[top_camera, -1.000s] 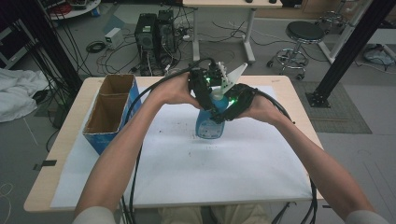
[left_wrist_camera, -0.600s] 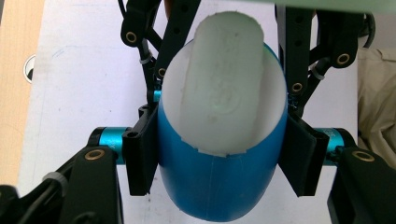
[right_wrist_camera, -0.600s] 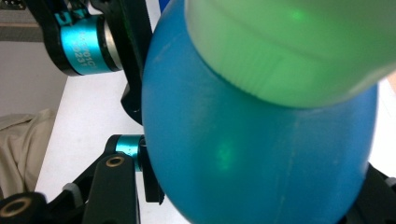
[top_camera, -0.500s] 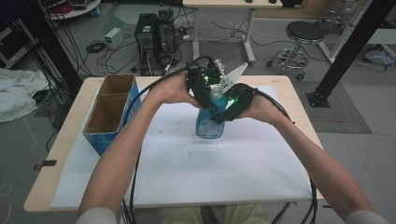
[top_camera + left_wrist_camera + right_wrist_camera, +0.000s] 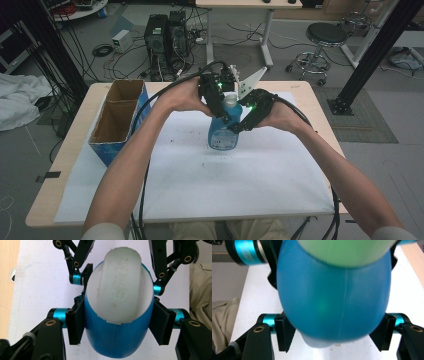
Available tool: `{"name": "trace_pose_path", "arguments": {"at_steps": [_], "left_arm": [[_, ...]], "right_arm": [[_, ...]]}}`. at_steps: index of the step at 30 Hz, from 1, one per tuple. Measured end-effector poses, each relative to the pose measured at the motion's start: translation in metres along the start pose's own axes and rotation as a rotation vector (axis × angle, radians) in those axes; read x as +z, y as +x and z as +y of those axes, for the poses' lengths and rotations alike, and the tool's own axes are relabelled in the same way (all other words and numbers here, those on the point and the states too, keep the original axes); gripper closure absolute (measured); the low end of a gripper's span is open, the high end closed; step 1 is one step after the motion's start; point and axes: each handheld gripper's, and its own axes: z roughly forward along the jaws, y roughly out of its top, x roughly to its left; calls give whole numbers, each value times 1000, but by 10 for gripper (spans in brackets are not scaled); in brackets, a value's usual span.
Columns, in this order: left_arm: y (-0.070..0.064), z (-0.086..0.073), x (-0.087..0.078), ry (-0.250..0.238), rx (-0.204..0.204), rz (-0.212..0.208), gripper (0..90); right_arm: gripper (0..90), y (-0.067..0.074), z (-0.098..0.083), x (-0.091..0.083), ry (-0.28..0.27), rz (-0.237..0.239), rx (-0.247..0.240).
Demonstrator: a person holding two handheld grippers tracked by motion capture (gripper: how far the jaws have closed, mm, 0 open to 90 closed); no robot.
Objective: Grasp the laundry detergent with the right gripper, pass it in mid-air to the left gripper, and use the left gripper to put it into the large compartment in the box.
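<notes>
A wooden table [image 5: 60,185] carries white paper [image 5: 240,185], cardboard box [image 5: 117,120], blue bottle [image 5: 223,132].

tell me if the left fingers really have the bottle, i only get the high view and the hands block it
Observer: Yes. In the left gripper view the left gripper has its fingers pressed on both sides of the blue bottle, just under the white cap.
Operator: and the right one
Observer: The right gripper has just been opening; its fingers stand either side of the bottle's body, apparently not clamping it.
Operator: cap shut
Observer: Its flip lid lies flat and closed.
</notes>
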Motion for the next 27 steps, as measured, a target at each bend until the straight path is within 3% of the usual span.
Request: {"name": "trace_pose_path", "arguments": {"at_steps": [7, 16, 21, 24, 27], "left_arm": [[-1, -2, -3, 5, -5, 14, 380], [-2, -7, -13, -2, -25, 27, 380], [-1, -13, -25, 10, -38, 40, 380], [0, -17, -36, 14, -52, 55, 380], [1, -21, -50, 19, -68, 76, 380]], "right_arm": [[230, 1, -3, -2, 16, 6, 16], [224, 3, -11, -11, 48, -13, 17], [216, 3, -20, -25, 94, -50, 40], [130, 3, -27, -33, 130, -75, 65], [129, 3, -34, -42, 141, -96, 78]]}}
